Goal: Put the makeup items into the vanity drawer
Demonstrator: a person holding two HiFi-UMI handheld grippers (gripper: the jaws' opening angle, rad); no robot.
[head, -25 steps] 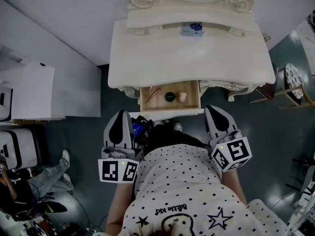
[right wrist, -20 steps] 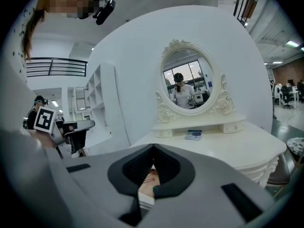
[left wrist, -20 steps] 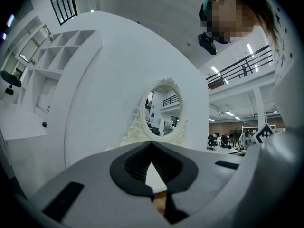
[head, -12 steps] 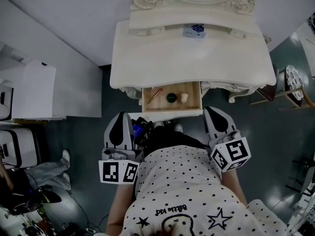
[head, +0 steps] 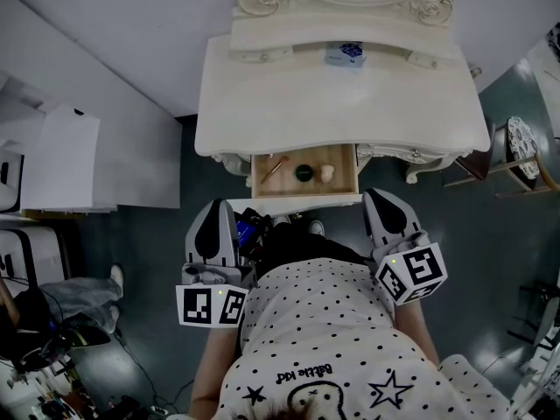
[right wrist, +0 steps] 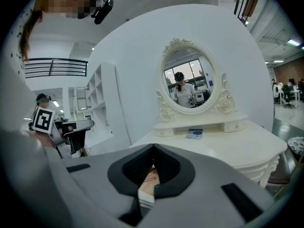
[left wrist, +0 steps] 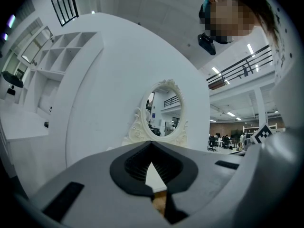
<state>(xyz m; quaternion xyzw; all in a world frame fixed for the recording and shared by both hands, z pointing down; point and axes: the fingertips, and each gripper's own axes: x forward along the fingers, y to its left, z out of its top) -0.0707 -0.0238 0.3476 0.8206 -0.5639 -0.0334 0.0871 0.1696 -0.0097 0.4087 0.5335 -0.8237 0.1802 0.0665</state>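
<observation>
The white vanity [head: 341, 103] has its wooden drawer [head: 343, 161] pulled open. Inside lie a thin brush [head: 273, 168], a dark green round compact [head: 304, 172] and a small beige item [head: 326, 172]. My left gripper [head: 214, 224] and right gripper [head: 385, 206] hover close to my body, just short of the drawer front, one on each side. Both are shut with nothing between the jaws. In the left gripper view the left gripper [left wrist: 152, 144] points at the oval mirror [left wrist: 165, 109]. In the right gripper view the right gripper [right wrist: 153, 147] faces the vanity top.
A small blue-and-white box [head: 344, 53] sits on the vanity's back shelf, under the mirror [right wrist: 187, 75]. A white cabinet [head: 57, 160] stands to the left. A side table with a patterned plate [head: 522, 138] is on the right. Someone's legs [head: 79, 291] lie at lower left.
Both grippers stay where they were, shut. The head view has shifted slightly, and the person at the lower left has moved a little.
</observation>
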